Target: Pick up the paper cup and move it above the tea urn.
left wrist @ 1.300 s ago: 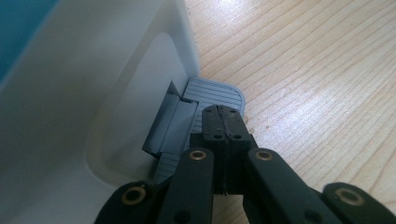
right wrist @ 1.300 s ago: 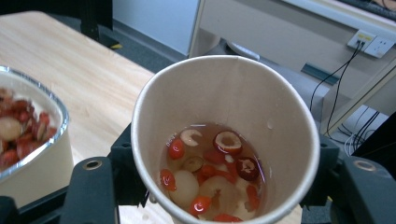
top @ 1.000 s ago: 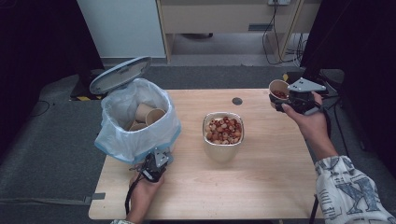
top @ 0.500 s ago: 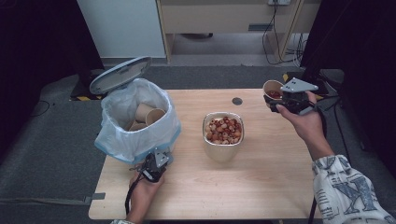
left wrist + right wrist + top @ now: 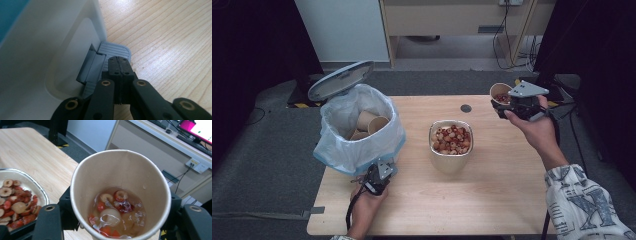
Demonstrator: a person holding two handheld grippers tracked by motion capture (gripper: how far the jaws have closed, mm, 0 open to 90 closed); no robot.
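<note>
The right claw (image 5: 507, 106) grips a paper cup (image 5: 120, 195) of fruit and liquid, right of the metal bowl (image 5: 451, 162); tilted, it could spill. The left claw (image 5: 120, 65), clenched empty, presses the bin pedal (image 5: 115, 49).

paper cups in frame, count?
4. One in the right gripper, holding fruit: cup. Three in the bin. More may be hidden deeper inside.

Paper cup (image 5: 120, 195) base hidden; bin (image 5: 37, 62) cut off by edge.
</note>
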